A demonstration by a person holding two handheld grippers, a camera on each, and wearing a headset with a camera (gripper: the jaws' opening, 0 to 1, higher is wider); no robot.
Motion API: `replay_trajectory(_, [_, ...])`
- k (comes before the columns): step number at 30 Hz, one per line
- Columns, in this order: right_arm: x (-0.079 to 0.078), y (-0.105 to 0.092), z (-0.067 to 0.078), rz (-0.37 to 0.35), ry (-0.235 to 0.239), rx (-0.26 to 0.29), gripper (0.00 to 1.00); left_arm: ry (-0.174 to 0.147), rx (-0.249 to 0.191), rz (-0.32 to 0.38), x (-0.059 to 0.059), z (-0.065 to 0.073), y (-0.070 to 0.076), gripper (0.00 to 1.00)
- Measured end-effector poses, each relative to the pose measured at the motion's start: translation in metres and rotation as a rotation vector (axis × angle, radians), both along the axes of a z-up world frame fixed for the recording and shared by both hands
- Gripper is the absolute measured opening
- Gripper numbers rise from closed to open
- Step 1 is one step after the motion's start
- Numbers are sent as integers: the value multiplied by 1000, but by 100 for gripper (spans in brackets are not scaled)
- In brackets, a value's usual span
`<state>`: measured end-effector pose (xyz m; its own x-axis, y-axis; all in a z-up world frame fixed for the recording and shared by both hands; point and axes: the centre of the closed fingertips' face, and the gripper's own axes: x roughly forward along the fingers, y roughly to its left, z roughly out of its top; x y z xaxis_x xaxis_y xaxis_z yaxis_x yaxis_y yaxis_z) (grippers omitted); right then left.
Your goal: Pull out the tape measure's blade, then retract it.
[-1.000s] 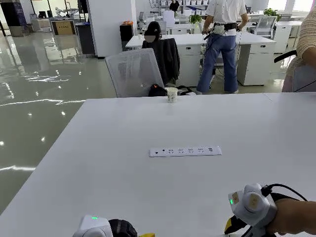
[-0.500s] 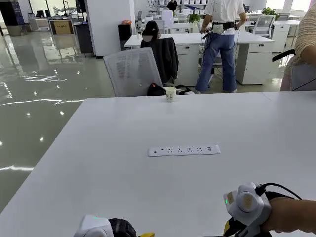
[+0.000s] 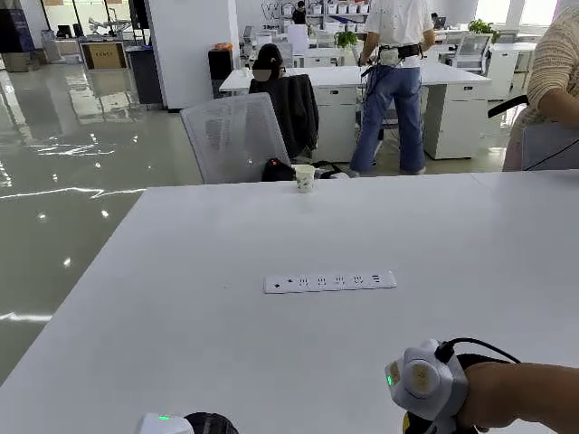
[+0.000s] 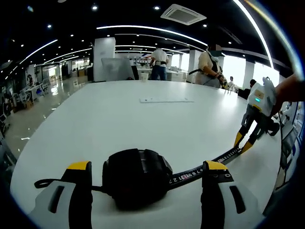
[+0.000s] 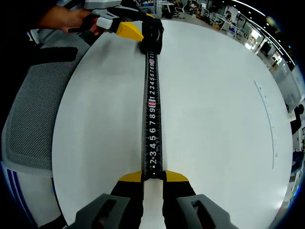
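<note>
A black tape measure case [image 4: 137,177] sits on the white table [image 4: 143,119] between the yellow-tipped jaws of my left gripper [image 4: 147,168], which is shut on it. The black blade [image 5: 152,109] runs out of the case [image 5: 152,34] across the table, numbers up. My right gripper [image 5: 153,177] is shut on the blade's end near the table's near edge. Off to the right of the left gripper view, the right gripper [image 4: 247,140] holds that end. Its white body [image 3: 425,380] shows at the bottom of the head view.
A white power strip [image 3: 330,282] lies mid-table and a paper cup [image 3: 305,177] stands at the far edge. A grey mesh chair [image 3: 237,136] and people at desks are beyond. Another mesh chair [image 5: 28,109] sits beside the near edge.
My right gripper has drifted a little left across the table, toward the left gripper. The left gripper has sunk lower in the head view as that view tilted up.
</note>
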<state>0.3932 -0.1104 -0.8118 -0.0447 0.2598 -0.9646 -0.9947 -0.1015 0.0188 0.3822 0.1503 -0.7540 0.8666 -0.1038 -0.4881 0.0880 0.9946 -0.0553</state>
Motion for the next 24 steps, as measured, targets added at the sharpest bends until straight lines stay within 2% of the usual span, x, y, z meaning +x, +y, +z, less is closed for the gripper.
replay_trajectory(3, [0,0,1,-18,4,-14,12,7,-6,19,2,-2,2,87])
replay_trajectory(5, [1,-2,1,-26,4,-18,12,15,6,32,3,-5,5,83])
replay_trajectory(8, [1,-3,1,-62,8,-16,12,26,-19,63,7,-9,8,80])
replay_trajectory(11, [2,-3,2,-72,12,-21,11,29,-13,62,9,-10,7,77])
replay_trajectory(14, [3,-3,1,-75,13,-29,11,58,-26,67,11,-14,7,70])
replay_trajectory(17, [3,-3,0,-82,12,-40,11,71,-14,79,10,-17,10,66])
replay_trajectory(20, [2,-4,0,-86,9,-45,11,110,-4,80,8,-23,13,64])
replay_trajectory(22, [3,-5,0,-92,8,-41,11,116,-10,79,9,-22,11,64])
replay_trajectory(24, [3,-5,0,-104,12,-33,11,135,-21,81,9,-22,11,64])
